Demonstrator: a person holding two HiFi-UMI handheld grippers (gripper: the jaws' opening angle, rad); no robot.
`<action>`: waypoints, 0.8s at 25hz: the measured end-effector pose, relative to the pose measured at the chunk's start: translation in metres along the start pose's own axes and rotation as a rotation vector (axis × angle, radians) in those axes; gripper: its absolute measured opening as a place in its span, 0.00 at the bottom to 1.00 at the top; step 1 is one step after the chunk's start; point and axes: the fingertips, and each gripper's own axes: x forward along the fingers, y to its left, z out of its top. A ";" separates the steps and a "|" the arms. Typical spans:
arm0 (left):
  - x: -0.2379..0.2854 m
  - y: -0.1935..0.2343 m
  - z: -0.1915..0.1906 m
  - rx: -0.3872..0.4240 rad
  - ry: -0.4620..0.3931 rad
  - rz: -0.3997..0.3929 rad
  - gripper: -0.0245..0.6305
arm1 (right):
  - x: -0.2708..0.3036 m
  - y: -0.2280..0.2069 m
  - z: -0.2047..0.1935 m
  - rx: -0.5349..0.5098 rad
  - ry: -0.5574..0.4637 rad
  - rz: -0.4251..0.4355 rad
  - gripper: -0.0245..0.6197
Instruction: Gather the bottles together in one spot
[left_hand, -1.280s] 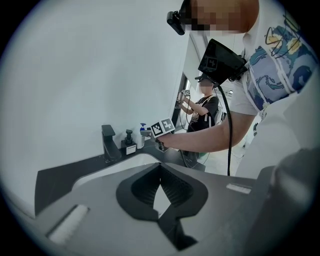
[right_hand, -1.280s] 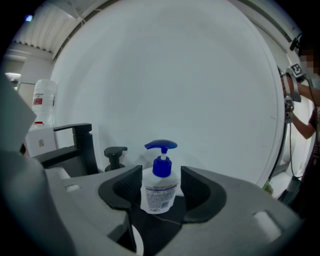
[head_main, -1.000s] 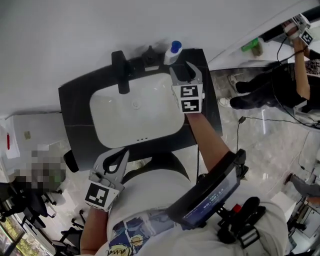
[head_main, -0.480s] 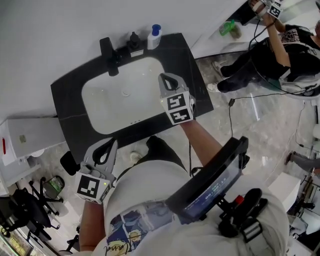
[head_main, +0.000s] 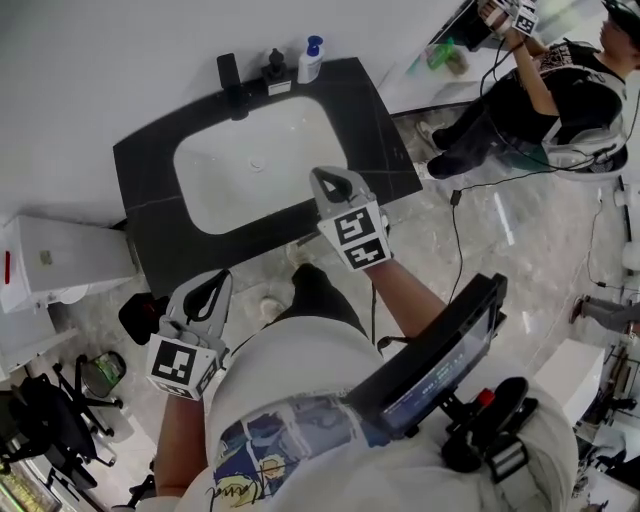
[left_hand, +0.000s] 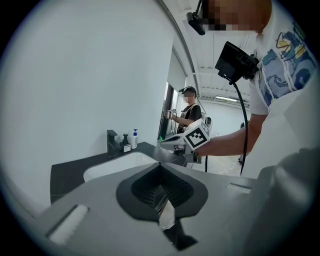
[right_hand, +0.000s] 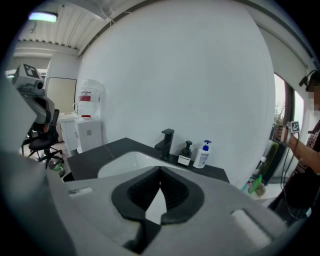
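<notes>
The white bottle with the blue top (head_main: 310, 62) and the small black bottle (head_main: 275, 68) stand side by side at the back of the black bench (head_main: 390, 150), next to the tap (head_main: 230, 75) behind the white sink (head_main: 230, 190). The right gripper (head_main: 328, 178) is shut tight with nothing in it and hangs over the front of the bench, well away from the bottles. The left gripper (head_main: 218, 282) is shut and empty too, low by the person's body, off the bench.
</notes>
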 end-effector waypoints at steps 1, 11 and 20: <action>-0.005 -0.003 -0.002 0.000 -0.005 -0.003 0.04 | -0.008 0.009 0.001 -0.003 -0.003 0.008 0.04; -0.030 -0.039 -0.017 0.032 -0.028 -0.063 0.04 | -0.090 0.064 -0.005 0.010 -0.011 0.060 0.04; -0.023 -0.069 -0.019 0.009 -0.013 -0.008 0.04 | -0.126 0.068 -0.009 -0.045 -0.042 0.145 0.04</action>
